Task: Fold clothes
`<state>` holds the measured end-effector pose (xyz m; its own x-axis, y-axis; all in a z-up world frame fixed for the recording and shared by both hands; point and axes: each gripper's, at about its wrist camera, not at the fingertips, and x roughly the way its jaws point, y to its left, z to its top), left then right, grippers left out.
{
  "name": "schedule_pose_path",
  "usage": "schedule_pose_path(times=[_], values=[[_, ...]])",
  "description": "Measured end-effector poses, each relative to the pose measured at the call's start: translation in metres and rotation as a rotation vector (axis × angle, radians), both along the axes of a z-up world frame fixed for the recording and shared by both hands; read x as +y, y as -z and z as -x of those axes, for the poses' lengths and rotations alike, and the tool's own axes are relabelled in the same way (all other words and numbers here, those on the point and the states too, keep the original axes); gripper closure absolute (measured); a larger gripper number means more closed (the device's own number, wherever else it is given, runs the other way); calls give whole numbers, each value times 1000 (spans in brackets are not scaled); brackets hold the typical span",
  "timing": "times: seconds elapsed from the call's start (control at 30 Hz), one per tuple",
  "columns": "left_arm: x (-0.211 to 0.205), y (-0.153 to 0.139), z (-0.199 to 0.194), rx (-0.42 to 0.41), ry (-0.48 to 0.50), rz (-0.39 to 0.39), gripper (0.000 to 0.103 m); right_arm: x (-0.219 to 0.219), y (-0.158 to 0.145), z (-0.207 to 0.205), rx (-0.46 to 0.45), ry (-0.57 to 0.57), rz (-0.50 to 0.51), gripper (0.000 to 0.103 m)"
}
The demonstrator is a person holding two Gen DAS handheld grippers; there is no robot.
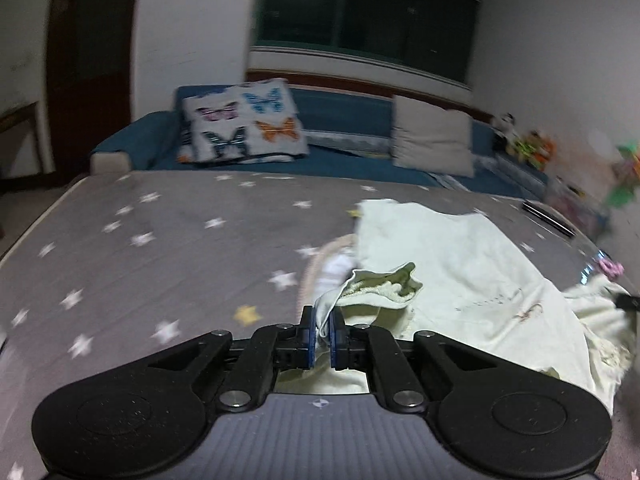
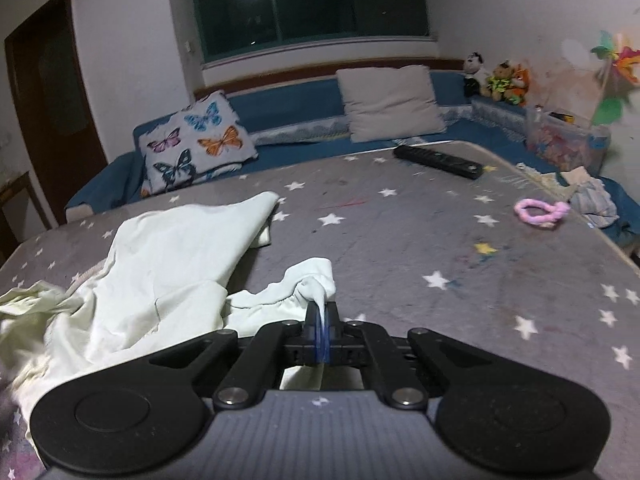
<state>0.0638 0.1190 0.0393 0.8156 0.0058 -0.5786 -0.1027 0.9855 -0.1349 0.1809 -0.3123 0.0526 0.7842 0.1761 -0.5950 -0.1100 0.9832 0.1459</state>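
Both tongs are ours, one in each hand, and each is pinching the same pale green garment (image 1: 460, 264). Our left tongs (image 1: 321, 330) have their blue-padded fingers (image 1: 306, 332) nearly together, with a bunched fold of the cloth caught between them. Our right tongs (image 2: 322, 326) are pressed tight on a thin twist of the garment's edge, which rises into a small peak just ahead of the fingers.

Going left to right in the left wrist view, we see a grey cover with white stars (image 1: 140, 264) spread over a bed, bare on the left. The garment lies crumpled on the right half, lifted slightly near the tongs, with a ribbed cream edge showing underneath. This view is blurred.

In the right wrist view, the garment (image 2: 168, 256) fills the left side, draped and wrinkled on the starred cover. Farther right on the cover lie a black remote control (image 2: 438, 162) and, nearer the edge, a pink fuzzy loop (image 2: 540, 210).

Behind the bed runs a blue sofa (image 2: 288, 108) holding a butterfly cushion (image 2: 196, 142) on the left, a plain beige cushion (image 2: 390, 98) in the middle, and soft toys (image 2: 496, 76) at the right. A dark window (image 2: 308, 0) sits above.
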Motion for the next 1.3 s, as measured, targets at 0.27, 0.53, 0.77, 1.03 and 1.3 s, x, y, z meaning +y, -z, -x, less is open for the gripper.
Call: schedule_pose_path(times=[0.27, 0.53, 0.77, 1.03, 1.3], values=[[41, -2, 51, 26, -118, 86, 96, -30, 0, 32, 5, 80, -23, 102], [59, 8, 82, 110, -175, 139, 96, -61, 5, 73, 41, 111, -12, 102], [65, 21, 101, 164, -203, 127, 96, -80, 24, 93, 147, 146, 16, 101], [56, 11, 102, 163, -190, 66, 80, -78, 6, 84, 88, 93, 67, 96], [55, -10, 94, 116, -192, 3, 52, -29, 9, 42, 90, -80, 92, 79]])
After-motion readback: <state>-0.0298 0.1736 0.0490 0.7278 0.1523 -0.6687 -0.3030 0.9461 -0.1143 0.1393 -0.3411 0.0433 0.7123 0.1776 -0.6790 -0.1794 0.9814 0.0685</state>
